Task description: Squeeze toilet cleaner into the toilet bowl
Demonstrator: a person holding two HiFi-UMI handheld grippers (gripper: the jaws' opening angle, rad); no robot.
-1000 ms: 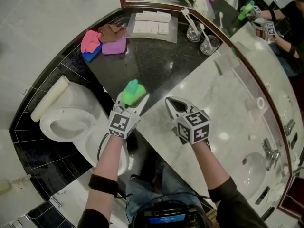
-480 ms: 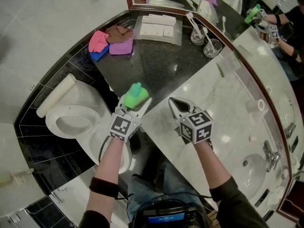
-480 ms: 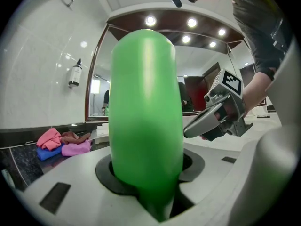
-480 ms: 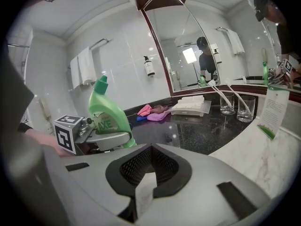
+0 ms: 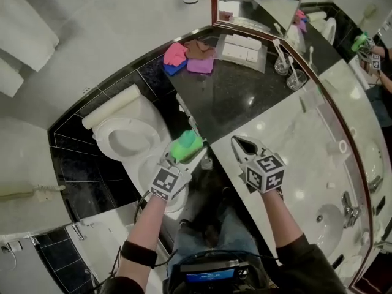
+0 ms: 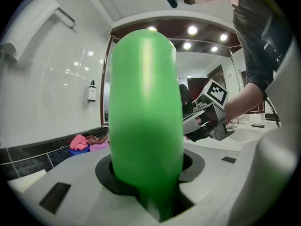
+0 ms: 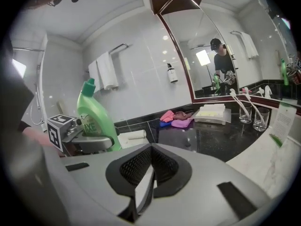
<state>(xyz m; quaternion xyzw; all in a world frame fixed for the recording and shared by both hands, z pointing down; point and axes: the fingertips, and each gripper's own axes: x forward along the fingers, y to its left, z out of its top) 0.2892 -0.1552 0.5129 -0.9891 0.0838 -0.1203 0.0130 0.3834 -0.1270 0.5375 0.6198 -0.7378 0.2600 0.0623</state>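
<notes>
Head view: both forearms reach forward side by side, wrists straight. The left gripper (image 5: 182, 153) holds the green toilet cleaner bottle (image 5: 187, 144) at the edge of the dark counter (image 5: 245, 97), near the toilet bowl (image 5: 114, 147). The right gripper (image 5: 240, 143) is level with it, over pale marble.

Left gripper view: the jaws are part-way apart and clamped on the bottle's body.

Right gripper view: the jaws meet at the tips with nothing between them. The bottle stands upright at the left, cap uppermost.

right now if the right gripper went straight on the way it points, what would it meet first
Probably the black counter, short of the cloths: the shut right gripper tilts down toward it. Nothing stands nearer in that line, though depth is unclear.
</notes>
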